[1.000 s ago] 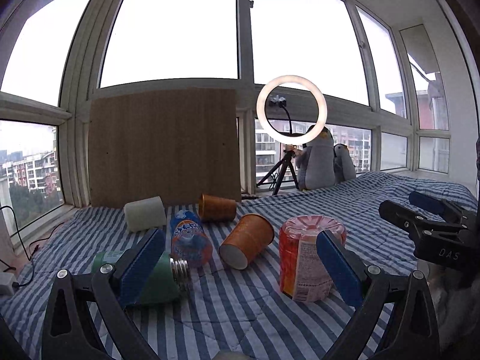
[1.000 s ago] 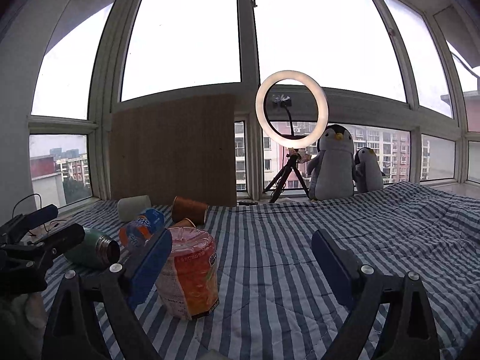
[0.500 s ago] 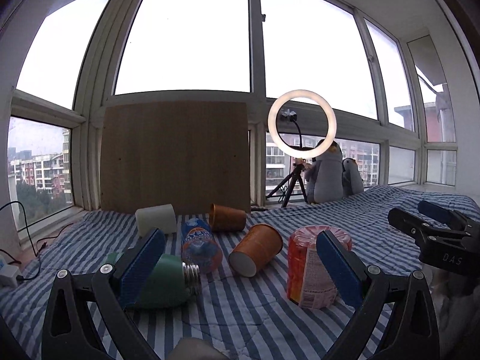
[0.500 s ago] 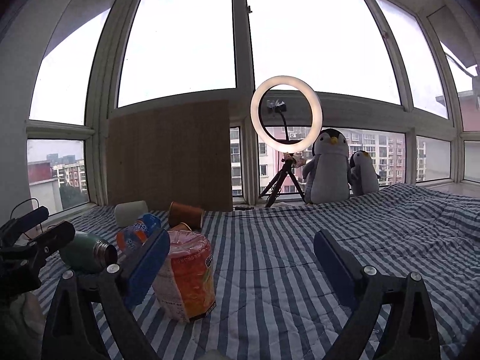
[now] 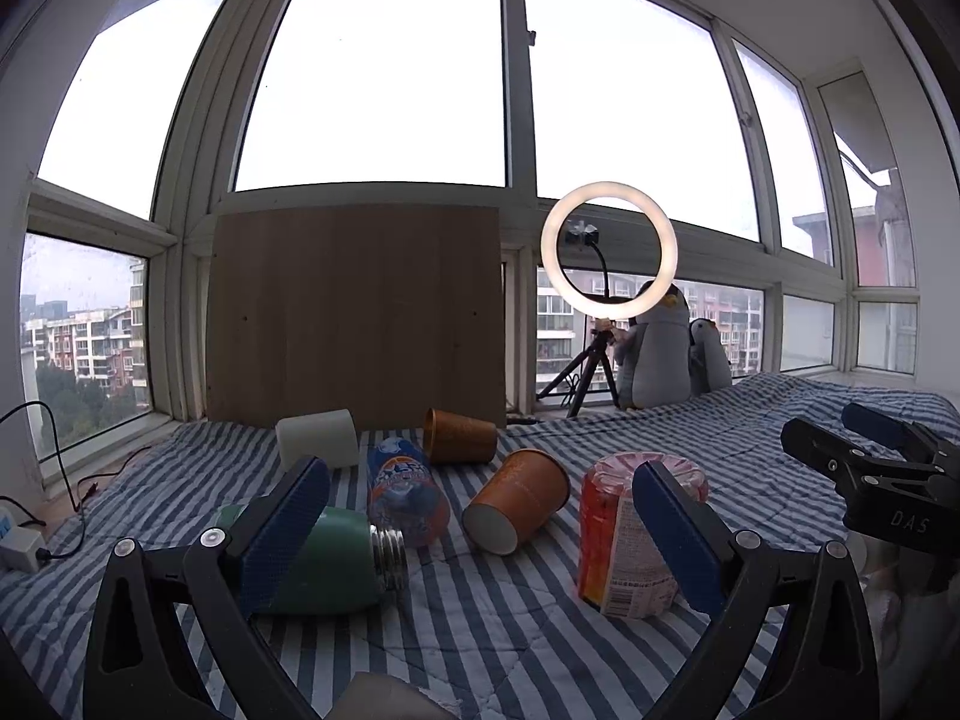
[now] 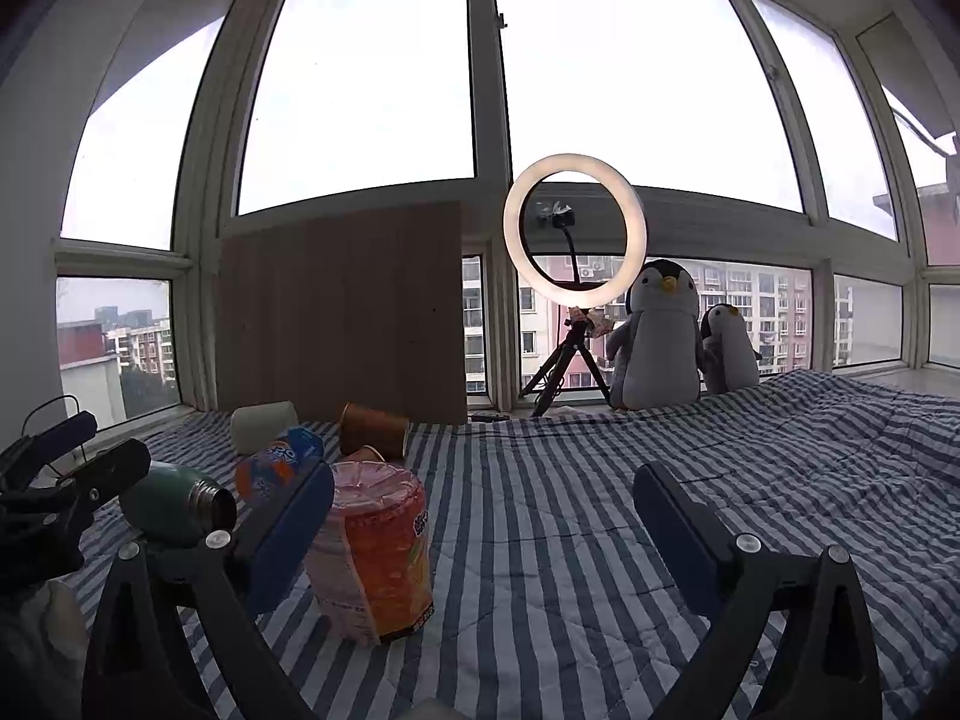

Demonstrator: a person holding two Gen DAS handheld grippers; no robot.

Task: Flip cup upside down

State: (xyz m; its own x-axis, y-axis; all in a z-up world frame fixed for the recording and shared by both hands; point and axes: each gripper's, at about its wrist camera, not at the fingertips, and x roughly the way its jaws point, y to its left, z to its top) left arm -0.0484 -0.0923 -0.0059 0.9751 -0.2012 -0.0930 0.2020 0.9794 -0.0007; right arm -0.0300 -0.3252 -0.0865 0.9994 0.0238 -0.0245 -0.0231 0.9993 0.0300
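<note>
An orange paper cup lies on its side on the striped bed, mouth toward me, just ahead of my left gripper, which is open and empty. A second, darker orange cup lies on its side behind it; it also shows in the right wrist view. A white cup lies on its side at the back left. My right gripper is open and empty over the bed, right of the objects. Each gripper also shows at the edge of the other's view.
A green flask and a blue-orange bottle lie left of the cup. An orange-red snack pack stands to its right. A wooden board, ring light on tripod and plush penguins stand by the windows.
Both views have tilted upward a little, so the objects sit lower in frame. Nothing on the bed has moved and both grippers stay open.
</note>
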